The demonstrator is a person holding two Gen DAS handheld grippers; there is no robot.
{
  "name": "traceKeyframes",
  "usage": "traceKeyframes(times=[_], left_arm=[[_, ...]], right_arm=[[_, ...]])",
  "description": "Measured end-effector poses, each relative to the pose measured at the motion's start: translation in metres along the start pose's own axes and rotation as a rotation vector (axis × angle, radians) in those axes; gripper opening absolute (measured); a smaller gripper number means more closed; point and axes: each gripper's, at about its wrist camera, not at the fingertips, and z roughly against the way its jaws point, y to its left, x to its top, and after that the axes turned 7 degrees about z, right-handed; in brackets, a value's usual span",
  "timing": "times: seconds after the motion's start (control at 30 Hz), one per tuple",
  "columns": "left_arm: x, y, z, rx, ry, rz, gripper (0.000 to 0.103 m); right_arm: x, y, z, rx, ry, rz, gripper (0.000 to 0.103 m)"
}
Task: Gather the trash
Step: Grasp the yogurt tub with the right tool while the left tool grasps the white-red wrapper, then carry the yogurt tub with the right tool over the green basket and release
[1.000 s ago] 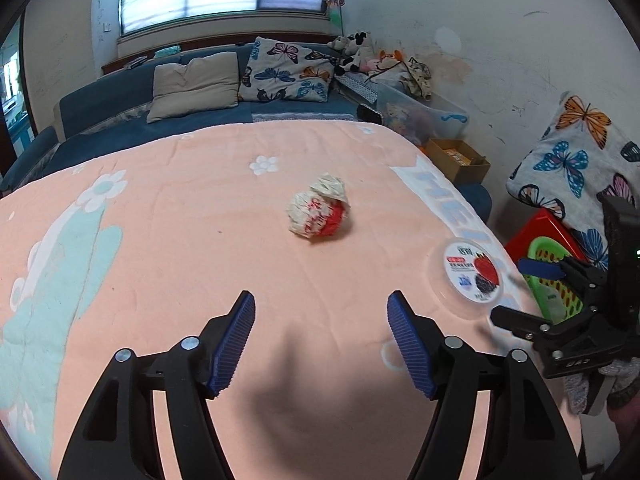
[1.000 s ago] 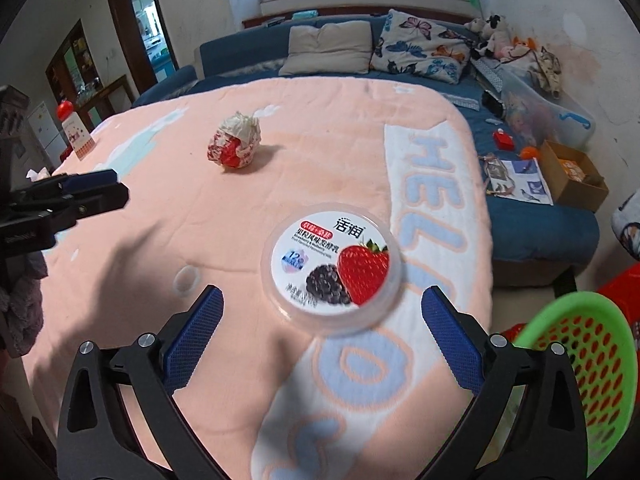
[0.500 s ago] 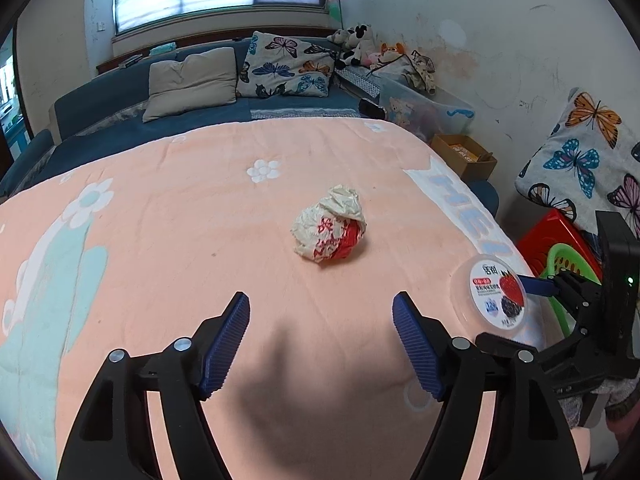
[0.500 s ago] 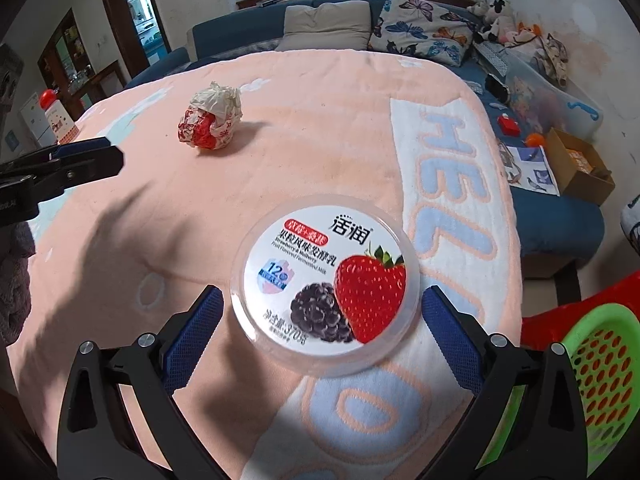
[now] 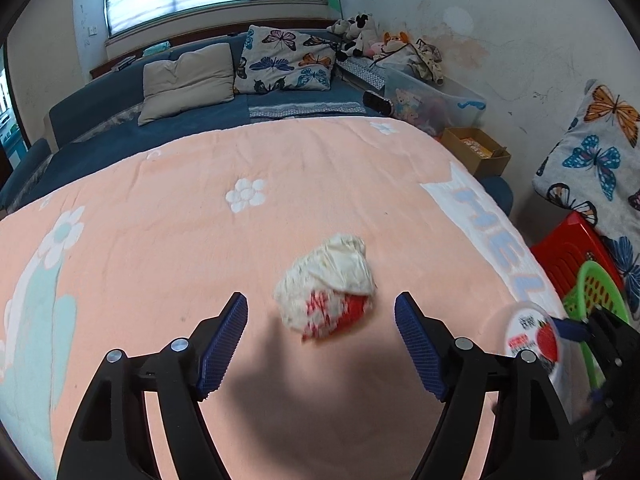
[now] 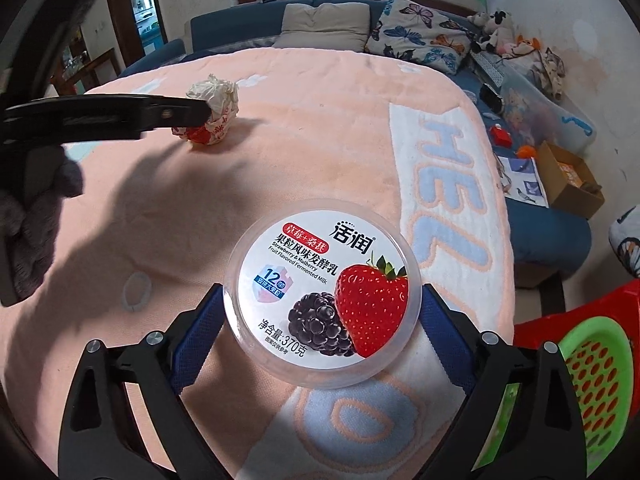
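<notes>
Nothing collected yet: left gripper [image 5: 320, 338] wide around the crumpled wrapper [image 5: 326, 286], right gripper [image 6: 320, 328] closing on the yogurt tub [image 6: 322, 294], green basket [image 6: 592, 368] unused.

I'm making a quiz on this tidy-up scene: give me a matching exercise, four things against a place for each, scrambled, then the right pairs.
Things:
1. crumpled white-and-red paper wrapper
2. round clear-lidded yogurt tub with a strawberry label
3. green perforated plastic basket
4. open brown cardboard box

Places:
A. on the floor past the bed
B. ahead of the left gripper
C. off the blanket's edge, by a red bin
D. between the right gripper pads

Pairs: 1-B, 2-D, 3-C, 4-A
</notes>
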Motion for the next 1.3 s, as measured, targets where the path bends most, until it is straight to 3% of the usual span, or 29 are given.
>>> traceKeyframes(times=[0.27,0.43,0.67,1.3], left_arm=[[0.007,0.004,-0.021,0.005,0.021,0.019,0.073],[0.007,-0.003,-0.026,-0.017,0.025,0.003,0.06],[0.002,-0.01,-0.022,-0.03,-0.007,-0.022,0.053],[-0.041,-0.026,0.06,-0.103,-0.072,-0.037,0.05]], right_arm=[[-0.004,-0.005,0.008,0.009,-0.01,-0.02,0.093],[-0.005,-0.005,0.014,0.011,-0.016,-0.021,0.093],[-0.008,-0.003,0.022,0.008,-0.026,-0.02,0.093],[-0.03,0.009,0.08,0.003,-0.096,-0.039,0.093]])
